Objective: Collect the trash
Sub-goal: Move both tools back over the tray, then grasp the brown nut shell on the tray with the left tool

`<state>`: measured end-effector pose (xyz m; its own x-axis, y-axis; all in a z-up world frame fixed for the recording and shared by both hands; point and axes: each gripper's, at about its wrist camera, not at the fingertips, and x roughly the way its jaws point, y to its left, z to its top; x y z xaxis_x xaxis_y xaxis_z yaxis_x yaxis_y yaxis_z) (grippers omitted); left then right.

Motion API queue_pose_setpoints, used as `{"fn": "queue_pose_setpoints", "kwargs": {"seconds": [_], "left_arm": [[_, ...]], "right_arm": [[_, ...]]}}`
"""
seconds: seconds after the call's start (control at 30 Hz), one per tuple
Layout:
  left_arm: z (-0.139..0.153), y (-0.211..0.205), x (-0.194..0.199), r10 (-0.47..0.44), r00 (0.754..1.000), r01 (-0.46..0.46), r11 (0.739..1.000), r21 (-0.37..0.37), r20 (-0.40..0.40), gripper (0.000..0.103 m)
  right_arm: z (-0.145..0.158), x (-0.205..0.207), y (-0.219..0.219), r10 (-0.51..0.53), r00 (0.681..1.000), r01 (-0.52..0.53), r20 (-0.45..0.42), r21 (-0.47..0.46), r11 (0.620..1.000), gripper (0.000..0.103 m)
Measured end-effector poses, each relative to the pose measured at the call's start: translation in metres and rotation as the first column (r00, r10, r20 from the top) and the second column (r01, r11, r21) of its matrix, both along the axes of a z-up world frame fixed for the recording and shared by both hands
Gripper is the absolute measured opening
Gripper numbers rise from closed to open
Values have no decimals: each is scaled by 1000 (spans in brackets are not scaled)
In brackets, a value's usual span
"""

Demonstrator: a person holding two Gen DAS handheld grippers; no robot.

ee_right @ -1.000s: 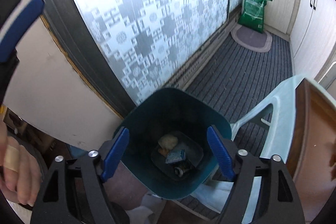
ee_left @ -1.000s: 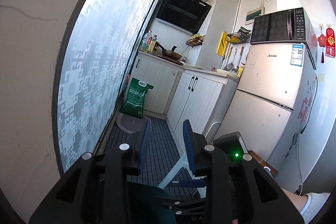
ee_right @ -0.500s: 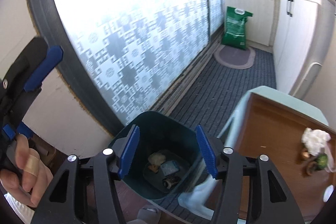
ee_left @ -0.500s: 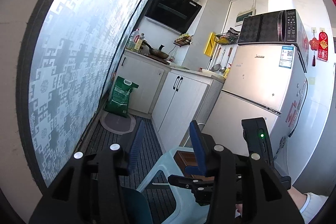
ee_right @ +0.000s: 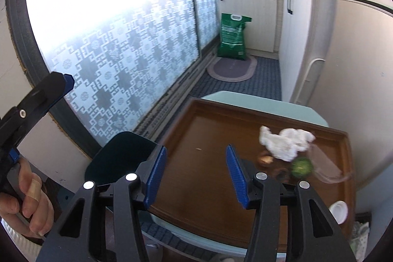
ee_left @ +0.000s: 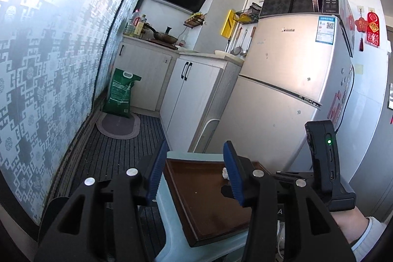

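Now the wooden tray (ee_right: pixel 211 178) on the pale stool (ee_right: pixel 265 102) is being faced by both grippers, and the remaining trash is lying bunched at its far right side. The right gripper (ee_right: pixel 196 176) is being held partly open above bare tray, its jaws having just been closing with nothing between them. The left gripper (ee_left: pixel 194 171) is likewise being carried half open and empty, its jaws having just been opening. The crumpled white tissue (ee_right: pixel 285 141) is being judged light, soft and easily squashed; it is best taken across its bulky middle. The green scrap (ee_right: pixel 302 165) just beside it looks small and possibly damp, so a low pinch is being advised. A clear, filmy piece (ee_right: pixel 326 166) alongside appears slippery. The dark bin (ee_right: pixel 122 156) is standing just left of the tray.
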<state>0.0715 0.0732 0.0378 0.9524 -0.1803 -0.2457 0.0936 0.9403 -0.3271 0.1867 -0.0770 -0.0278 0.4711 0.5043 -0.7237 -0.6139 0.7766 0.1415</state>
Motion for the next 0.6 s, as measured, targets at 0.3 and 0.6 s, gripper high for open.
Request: {"fn": "queue_pose_setpoints", "kwargs": {"seconds": [0.3,0.6], "left_arm": [[-21,-57,54,-59,982,75,993,86,-178,49],[-46,-108,95,-70,952,129,974,185,-299,38]], "right_arm": [[-3,7,-66,-94,995,94,19,-37,995,51],[-9,11,-119,-162,987,162,11,-34,986,51]]}}
